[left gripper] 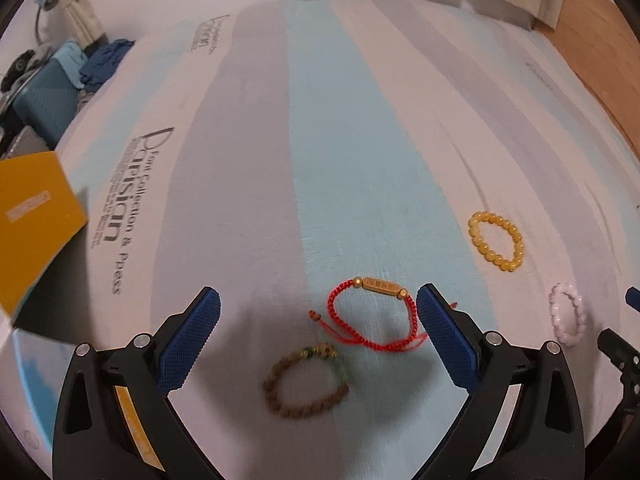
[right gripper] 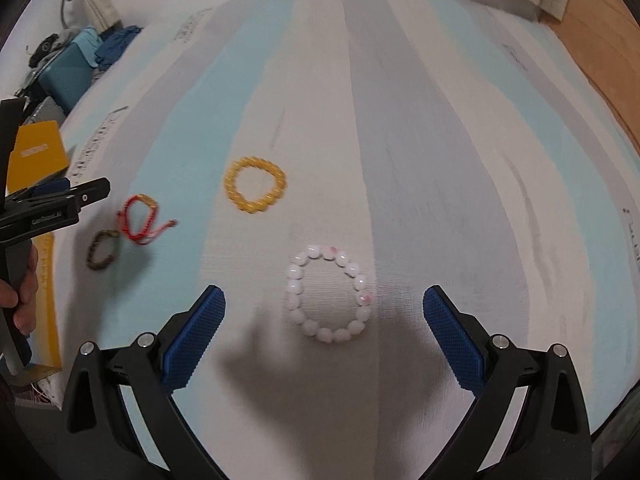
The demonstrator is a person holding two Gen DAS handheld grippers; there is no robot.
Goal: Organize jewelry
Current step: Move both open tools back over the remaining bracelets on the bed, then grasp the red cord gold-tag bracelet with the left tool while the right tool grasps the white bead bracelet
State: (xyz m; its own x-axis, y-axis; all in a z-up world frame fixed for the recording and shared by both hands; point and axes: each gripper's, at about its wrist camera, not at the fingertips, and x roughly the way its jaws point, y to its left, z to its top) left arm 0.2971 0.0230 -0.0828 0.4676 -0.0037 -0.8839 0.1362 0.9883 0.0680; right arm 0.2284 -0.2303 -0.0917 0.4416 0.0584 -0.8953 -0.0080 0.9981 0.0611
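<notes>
Several bracelets lie on a striped cloth. In the left wrist view my left gripper [left gripper: 318,310] is open above a red cord bracelet with a gold bar [left gripper: 372,314] and a brown bead bracelet [left gripper: 306,384]. A yellow bead bracelet [left gripper: 496,246] and a pink bead bracelet [left gripper: 568,314] lie to the right. In the right wrist view my right gripper [right gripper: 324,306] is open, with the pink bead bracelet [right gripper: 330,294] between its fingers on the cloth. The yellow bracelet [right gripper: 256,190], red bracelet [right gripper: 140,220] and brown bracelet [right gripper: 102,250] lie to the left.
A yellow box lid [left gripper: 32,216] stands at the left edge of the cloth, also seen in the right wrist view [right gripper: 38,156]. Blue bags and clothes [left gripper: 60,76] sit at the far left. Wooden floor [left gripper: 600,40] shows at the far right.
</notes>
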